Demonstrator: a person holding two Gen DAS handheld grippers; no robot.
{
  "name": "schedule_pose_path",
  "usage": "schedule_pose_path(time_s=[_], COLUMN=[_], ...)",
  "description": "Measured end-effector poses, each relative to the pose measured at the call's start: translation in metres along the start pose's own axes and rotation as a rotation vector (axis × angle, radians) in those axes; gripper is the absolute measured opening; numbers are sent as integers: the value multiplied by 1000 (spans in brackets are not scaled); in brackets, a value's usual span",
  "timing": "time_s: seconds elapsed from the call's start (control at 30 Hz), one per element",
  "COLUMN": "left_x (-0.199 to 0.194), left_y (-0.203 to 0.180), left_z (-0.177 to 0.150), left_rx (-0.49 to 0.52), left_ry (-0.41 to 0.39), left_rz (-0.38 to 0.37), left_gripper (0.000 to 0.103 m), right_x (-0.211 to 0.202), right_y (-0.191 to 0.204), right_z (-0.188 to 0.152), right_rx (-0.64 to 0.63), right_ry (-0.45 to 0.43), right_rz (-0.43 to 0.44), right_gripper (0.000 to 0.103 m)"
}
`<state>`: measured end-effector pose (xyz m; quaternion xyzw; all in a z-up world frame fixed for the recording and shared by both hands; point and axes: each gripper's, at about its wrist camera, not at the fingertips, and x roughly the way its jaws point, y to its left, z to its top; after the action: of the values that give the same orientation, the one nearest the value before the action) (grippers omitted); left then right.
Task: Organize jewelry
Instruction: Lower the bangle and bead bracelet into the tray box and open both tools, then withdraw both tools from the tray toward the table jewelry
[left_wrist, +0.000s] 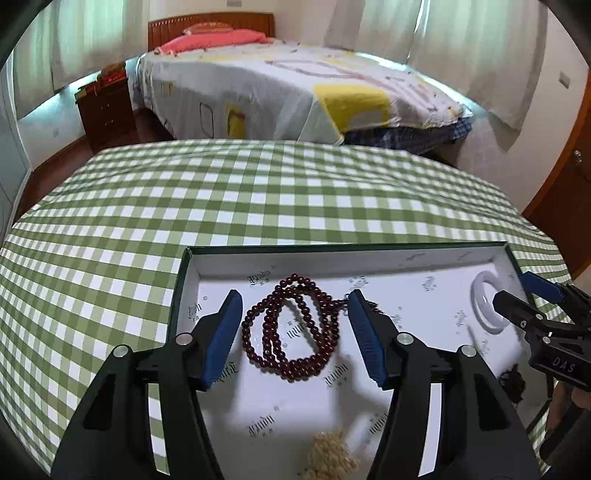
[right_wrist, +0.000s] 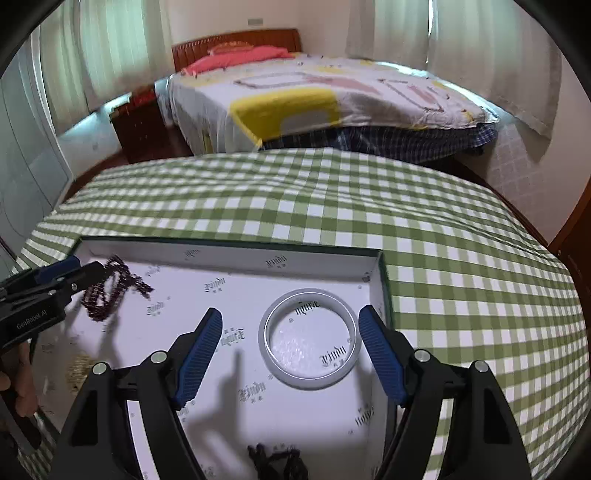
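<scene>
A shallow box (left_wrist: 332, 248) with a white printed lining sits on the green checked cloth. A dark red bead necklace (left_wrist: 291, 332) lies coiled on its floor. My left gripper (left_wrist: 294, 295) hovers over it, open, with the pads clear of the beads on both sides. A white bangle (right_wrist: 314, 382) lies flat near the box's right wall (right_wrist: 382, 280). My right gripper (right_wrist: 291, 311) stands open around it without touching. Each gripper shows in the other's view: the right gripper (left_wrist: 515, 286) by the bangle (left_wrist: 484, 295), the left gripper (right_wrist: 86, 265) by the necklace (right_wrist: 110, 288).
A cream bead bundle (left_wrist: 332, 454) and a dark tangled piece (right_wrist: 277, 461) lie at the box's near side. The checked tablecloth (left_wrist: 258, 192) stretches beyond the box. A bed (left_wrist: 295, 92) and a wooden nightstand (left_wrist: 107, 107) stand behind the table.
</scene>
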<state>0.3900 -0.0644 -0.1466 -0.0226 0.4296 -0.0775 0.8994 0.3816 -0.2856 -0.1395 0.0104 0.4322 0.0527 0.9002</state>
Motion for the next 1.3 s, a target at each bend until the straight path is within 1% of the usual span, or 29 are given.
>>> schedule_pose_path(time_s=[0.1,0.23,0.4,0.53,0.67,0.83,1.03,1.2,1.27,1.3], left_x=[-20,-51,-83,-107,-122,-126,-135,-143,-145,-146], left_y=[0,0,-2,-5,-3,2,8,12,13,14], left_z=[-8,-23,-41,-57,-69,-77,-93,-111,-120,-124], left_rx=[-4,1,32,45,36,11,-14,-18,-21,-22], left_ry=[-58,-125,-180,-211,-225,-216,-215,-215,-211,-208], left_rz=[-7,-6,5,8,14,16,31,49,54,56], left_gripper=[61,61,61,61,61,61,61,61,61,61], right_x=[-16,-42,-66,-78,-89,-102,-108,-111,-112,-112], right_y=[0,5,14,20,27,32,37,45,49,52], right_z=[-5,-16,-35,-47,-60,-74,-92,-114,-122,-128], right_rx=[10,2,-12,-16,-15,-11,-1,-1,-5,-5], right_ry=[-39,-105,-154,-172,-184,-197,-189,-178,-173,-169], right_rz=[3,-14,-28,-29,-21,-16,-8,3,4,9], right_gripper=[74,74,74,74,74,74,74,74,70,65])
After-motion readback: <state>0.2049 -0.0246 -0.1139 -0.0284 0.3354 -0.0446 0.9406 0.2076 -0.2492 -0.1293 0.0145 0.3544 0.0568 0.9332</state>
